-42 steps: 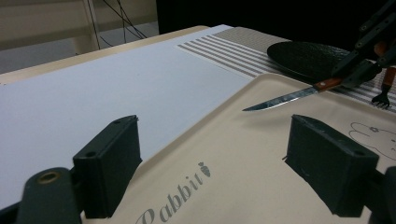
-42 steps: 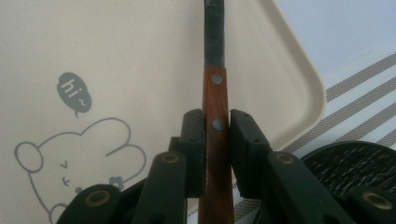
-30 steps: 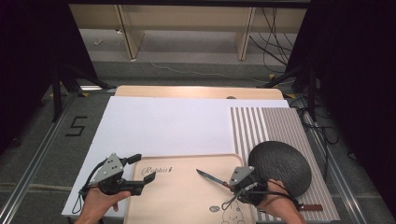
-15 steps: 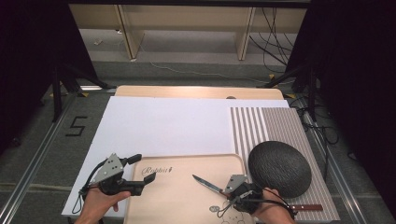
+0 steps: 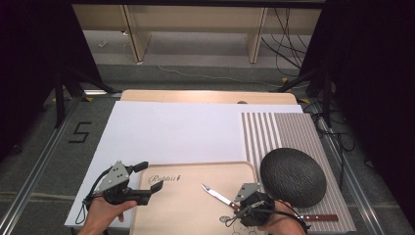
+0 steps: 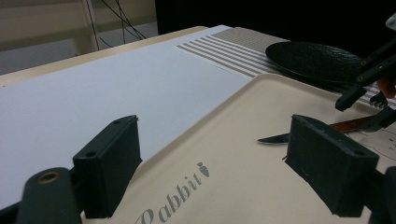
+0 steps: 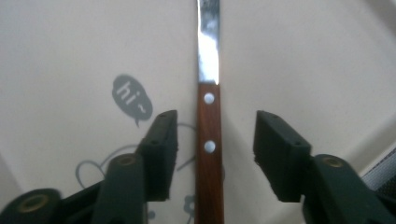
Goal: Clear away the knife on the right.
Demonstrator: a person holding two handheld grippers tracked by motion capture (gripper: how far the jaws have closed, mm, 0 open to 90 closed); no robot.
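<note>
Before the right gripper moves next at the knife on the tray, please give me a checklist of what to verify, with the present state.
1. Right gripper open: ok.
2. Knife handle lies between its jaws: ok; neither pad touches it.
3. Knife lies flat on the tray: ok.
4. Blade points away from the hand: ok.
5. Left gripper stands apart at the tray's left edge, open: ok.
6. Black plate is close on the right: cannot tell whether it hinders.

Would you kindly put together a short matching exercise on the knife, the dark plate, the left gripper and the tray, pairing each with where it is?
Things:
1. knife
2. dark plate
3. left gripper
4. tray

Places:
A. on the striped mat
B. at the tray's left edge, jaws open
C. lying on the tray, handle between the open jaws of the right gripper
D. on the white sheet, nearest the person

Pairs: 1-C, 2-A, 3-B, 4-D
</note>
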